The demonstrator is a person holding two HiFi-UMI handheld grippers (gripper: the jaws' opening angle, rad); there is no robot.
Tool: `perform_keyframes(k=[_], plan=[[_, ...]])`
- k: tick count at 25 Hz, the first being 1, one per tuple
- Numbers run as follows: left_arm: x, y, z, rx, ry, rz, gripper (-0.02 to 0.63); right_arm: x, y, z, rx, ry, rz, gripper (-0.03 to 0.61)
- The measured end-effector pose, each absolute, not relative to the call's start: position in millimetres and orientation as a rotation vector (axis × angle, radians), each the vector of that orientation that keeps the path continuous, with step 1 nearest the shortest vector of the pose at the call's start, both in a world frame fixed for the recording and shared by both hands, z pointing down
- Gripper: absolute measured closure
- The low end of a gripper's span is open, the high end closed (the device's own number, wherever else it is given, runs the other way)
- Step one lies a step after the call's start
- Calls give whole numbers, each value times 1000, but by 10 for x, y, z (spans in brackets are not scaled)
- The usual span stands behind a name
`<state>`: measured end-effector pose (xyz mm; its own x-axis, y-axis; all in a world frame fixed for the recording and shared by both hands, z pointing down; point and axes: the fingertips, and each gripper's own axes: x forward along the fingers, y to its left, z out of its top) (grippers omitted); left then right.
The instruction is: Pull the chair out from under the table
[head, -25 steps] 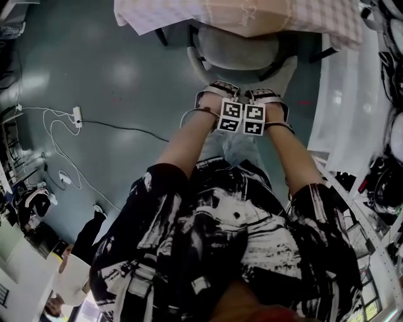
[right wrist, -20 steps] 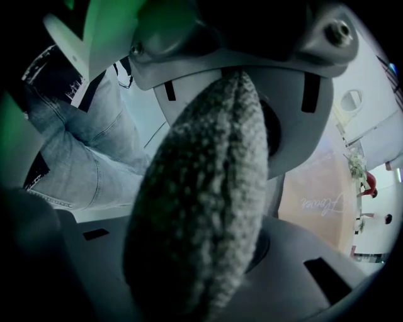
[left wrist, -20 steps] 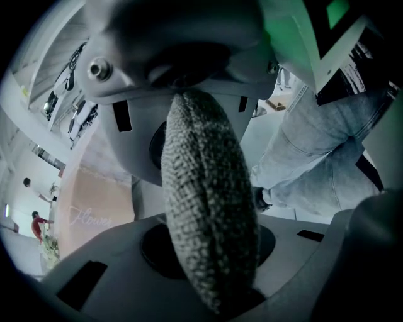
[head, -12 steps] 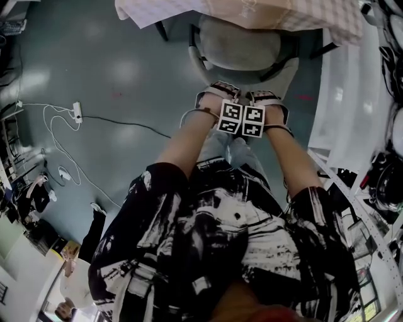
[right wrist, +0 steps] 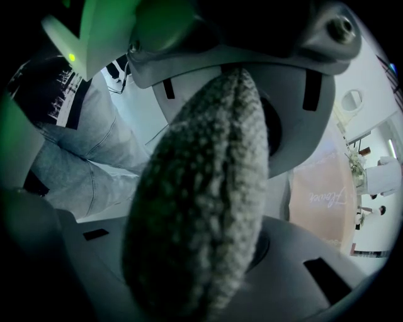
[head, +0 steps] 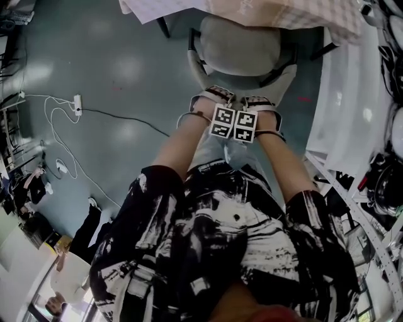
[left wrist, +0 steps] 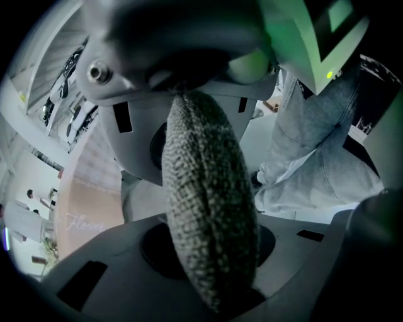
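One chair (head: 242, 45): grey woven seat and back, dark frame, at 12 o'clock, far edge just under the desk's (head: 302, 16) checked cloth. Both forearms reach forward, side by side, pointing steeply down. Two hand-held grippers: left hand-held gripper (left wrist: 211, 207) and right hand-held gripper (right wrist: 201, 233), each clamped on the chair's padded back edge.

Head view looks steeply down from high above the chair (head: 242, 47), which sits near the top of frame. Left gripper view is pressed right up against the chair's backrest (left wrist: 211, 207), looking along its padded edge. Right gripper view does the same just beside it. All three share that backrest, and both gripper views catch the tablecloth (left wrist: 82, 207) beyond the chair.
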<state>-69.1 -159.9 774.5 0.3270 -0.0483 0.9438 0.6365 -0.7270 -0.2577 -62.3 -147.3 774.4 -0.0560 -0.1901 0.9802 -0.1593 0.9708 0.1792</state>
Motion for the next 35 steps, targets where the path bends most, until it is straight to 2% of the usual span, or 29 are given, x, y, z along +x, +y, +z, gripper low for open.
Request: perform_keyframes(k=[35], plan=[[-1338,-281,7713,-1962,-566,-1412,517,-1288,-148,7716,308,-1632,28,460]])
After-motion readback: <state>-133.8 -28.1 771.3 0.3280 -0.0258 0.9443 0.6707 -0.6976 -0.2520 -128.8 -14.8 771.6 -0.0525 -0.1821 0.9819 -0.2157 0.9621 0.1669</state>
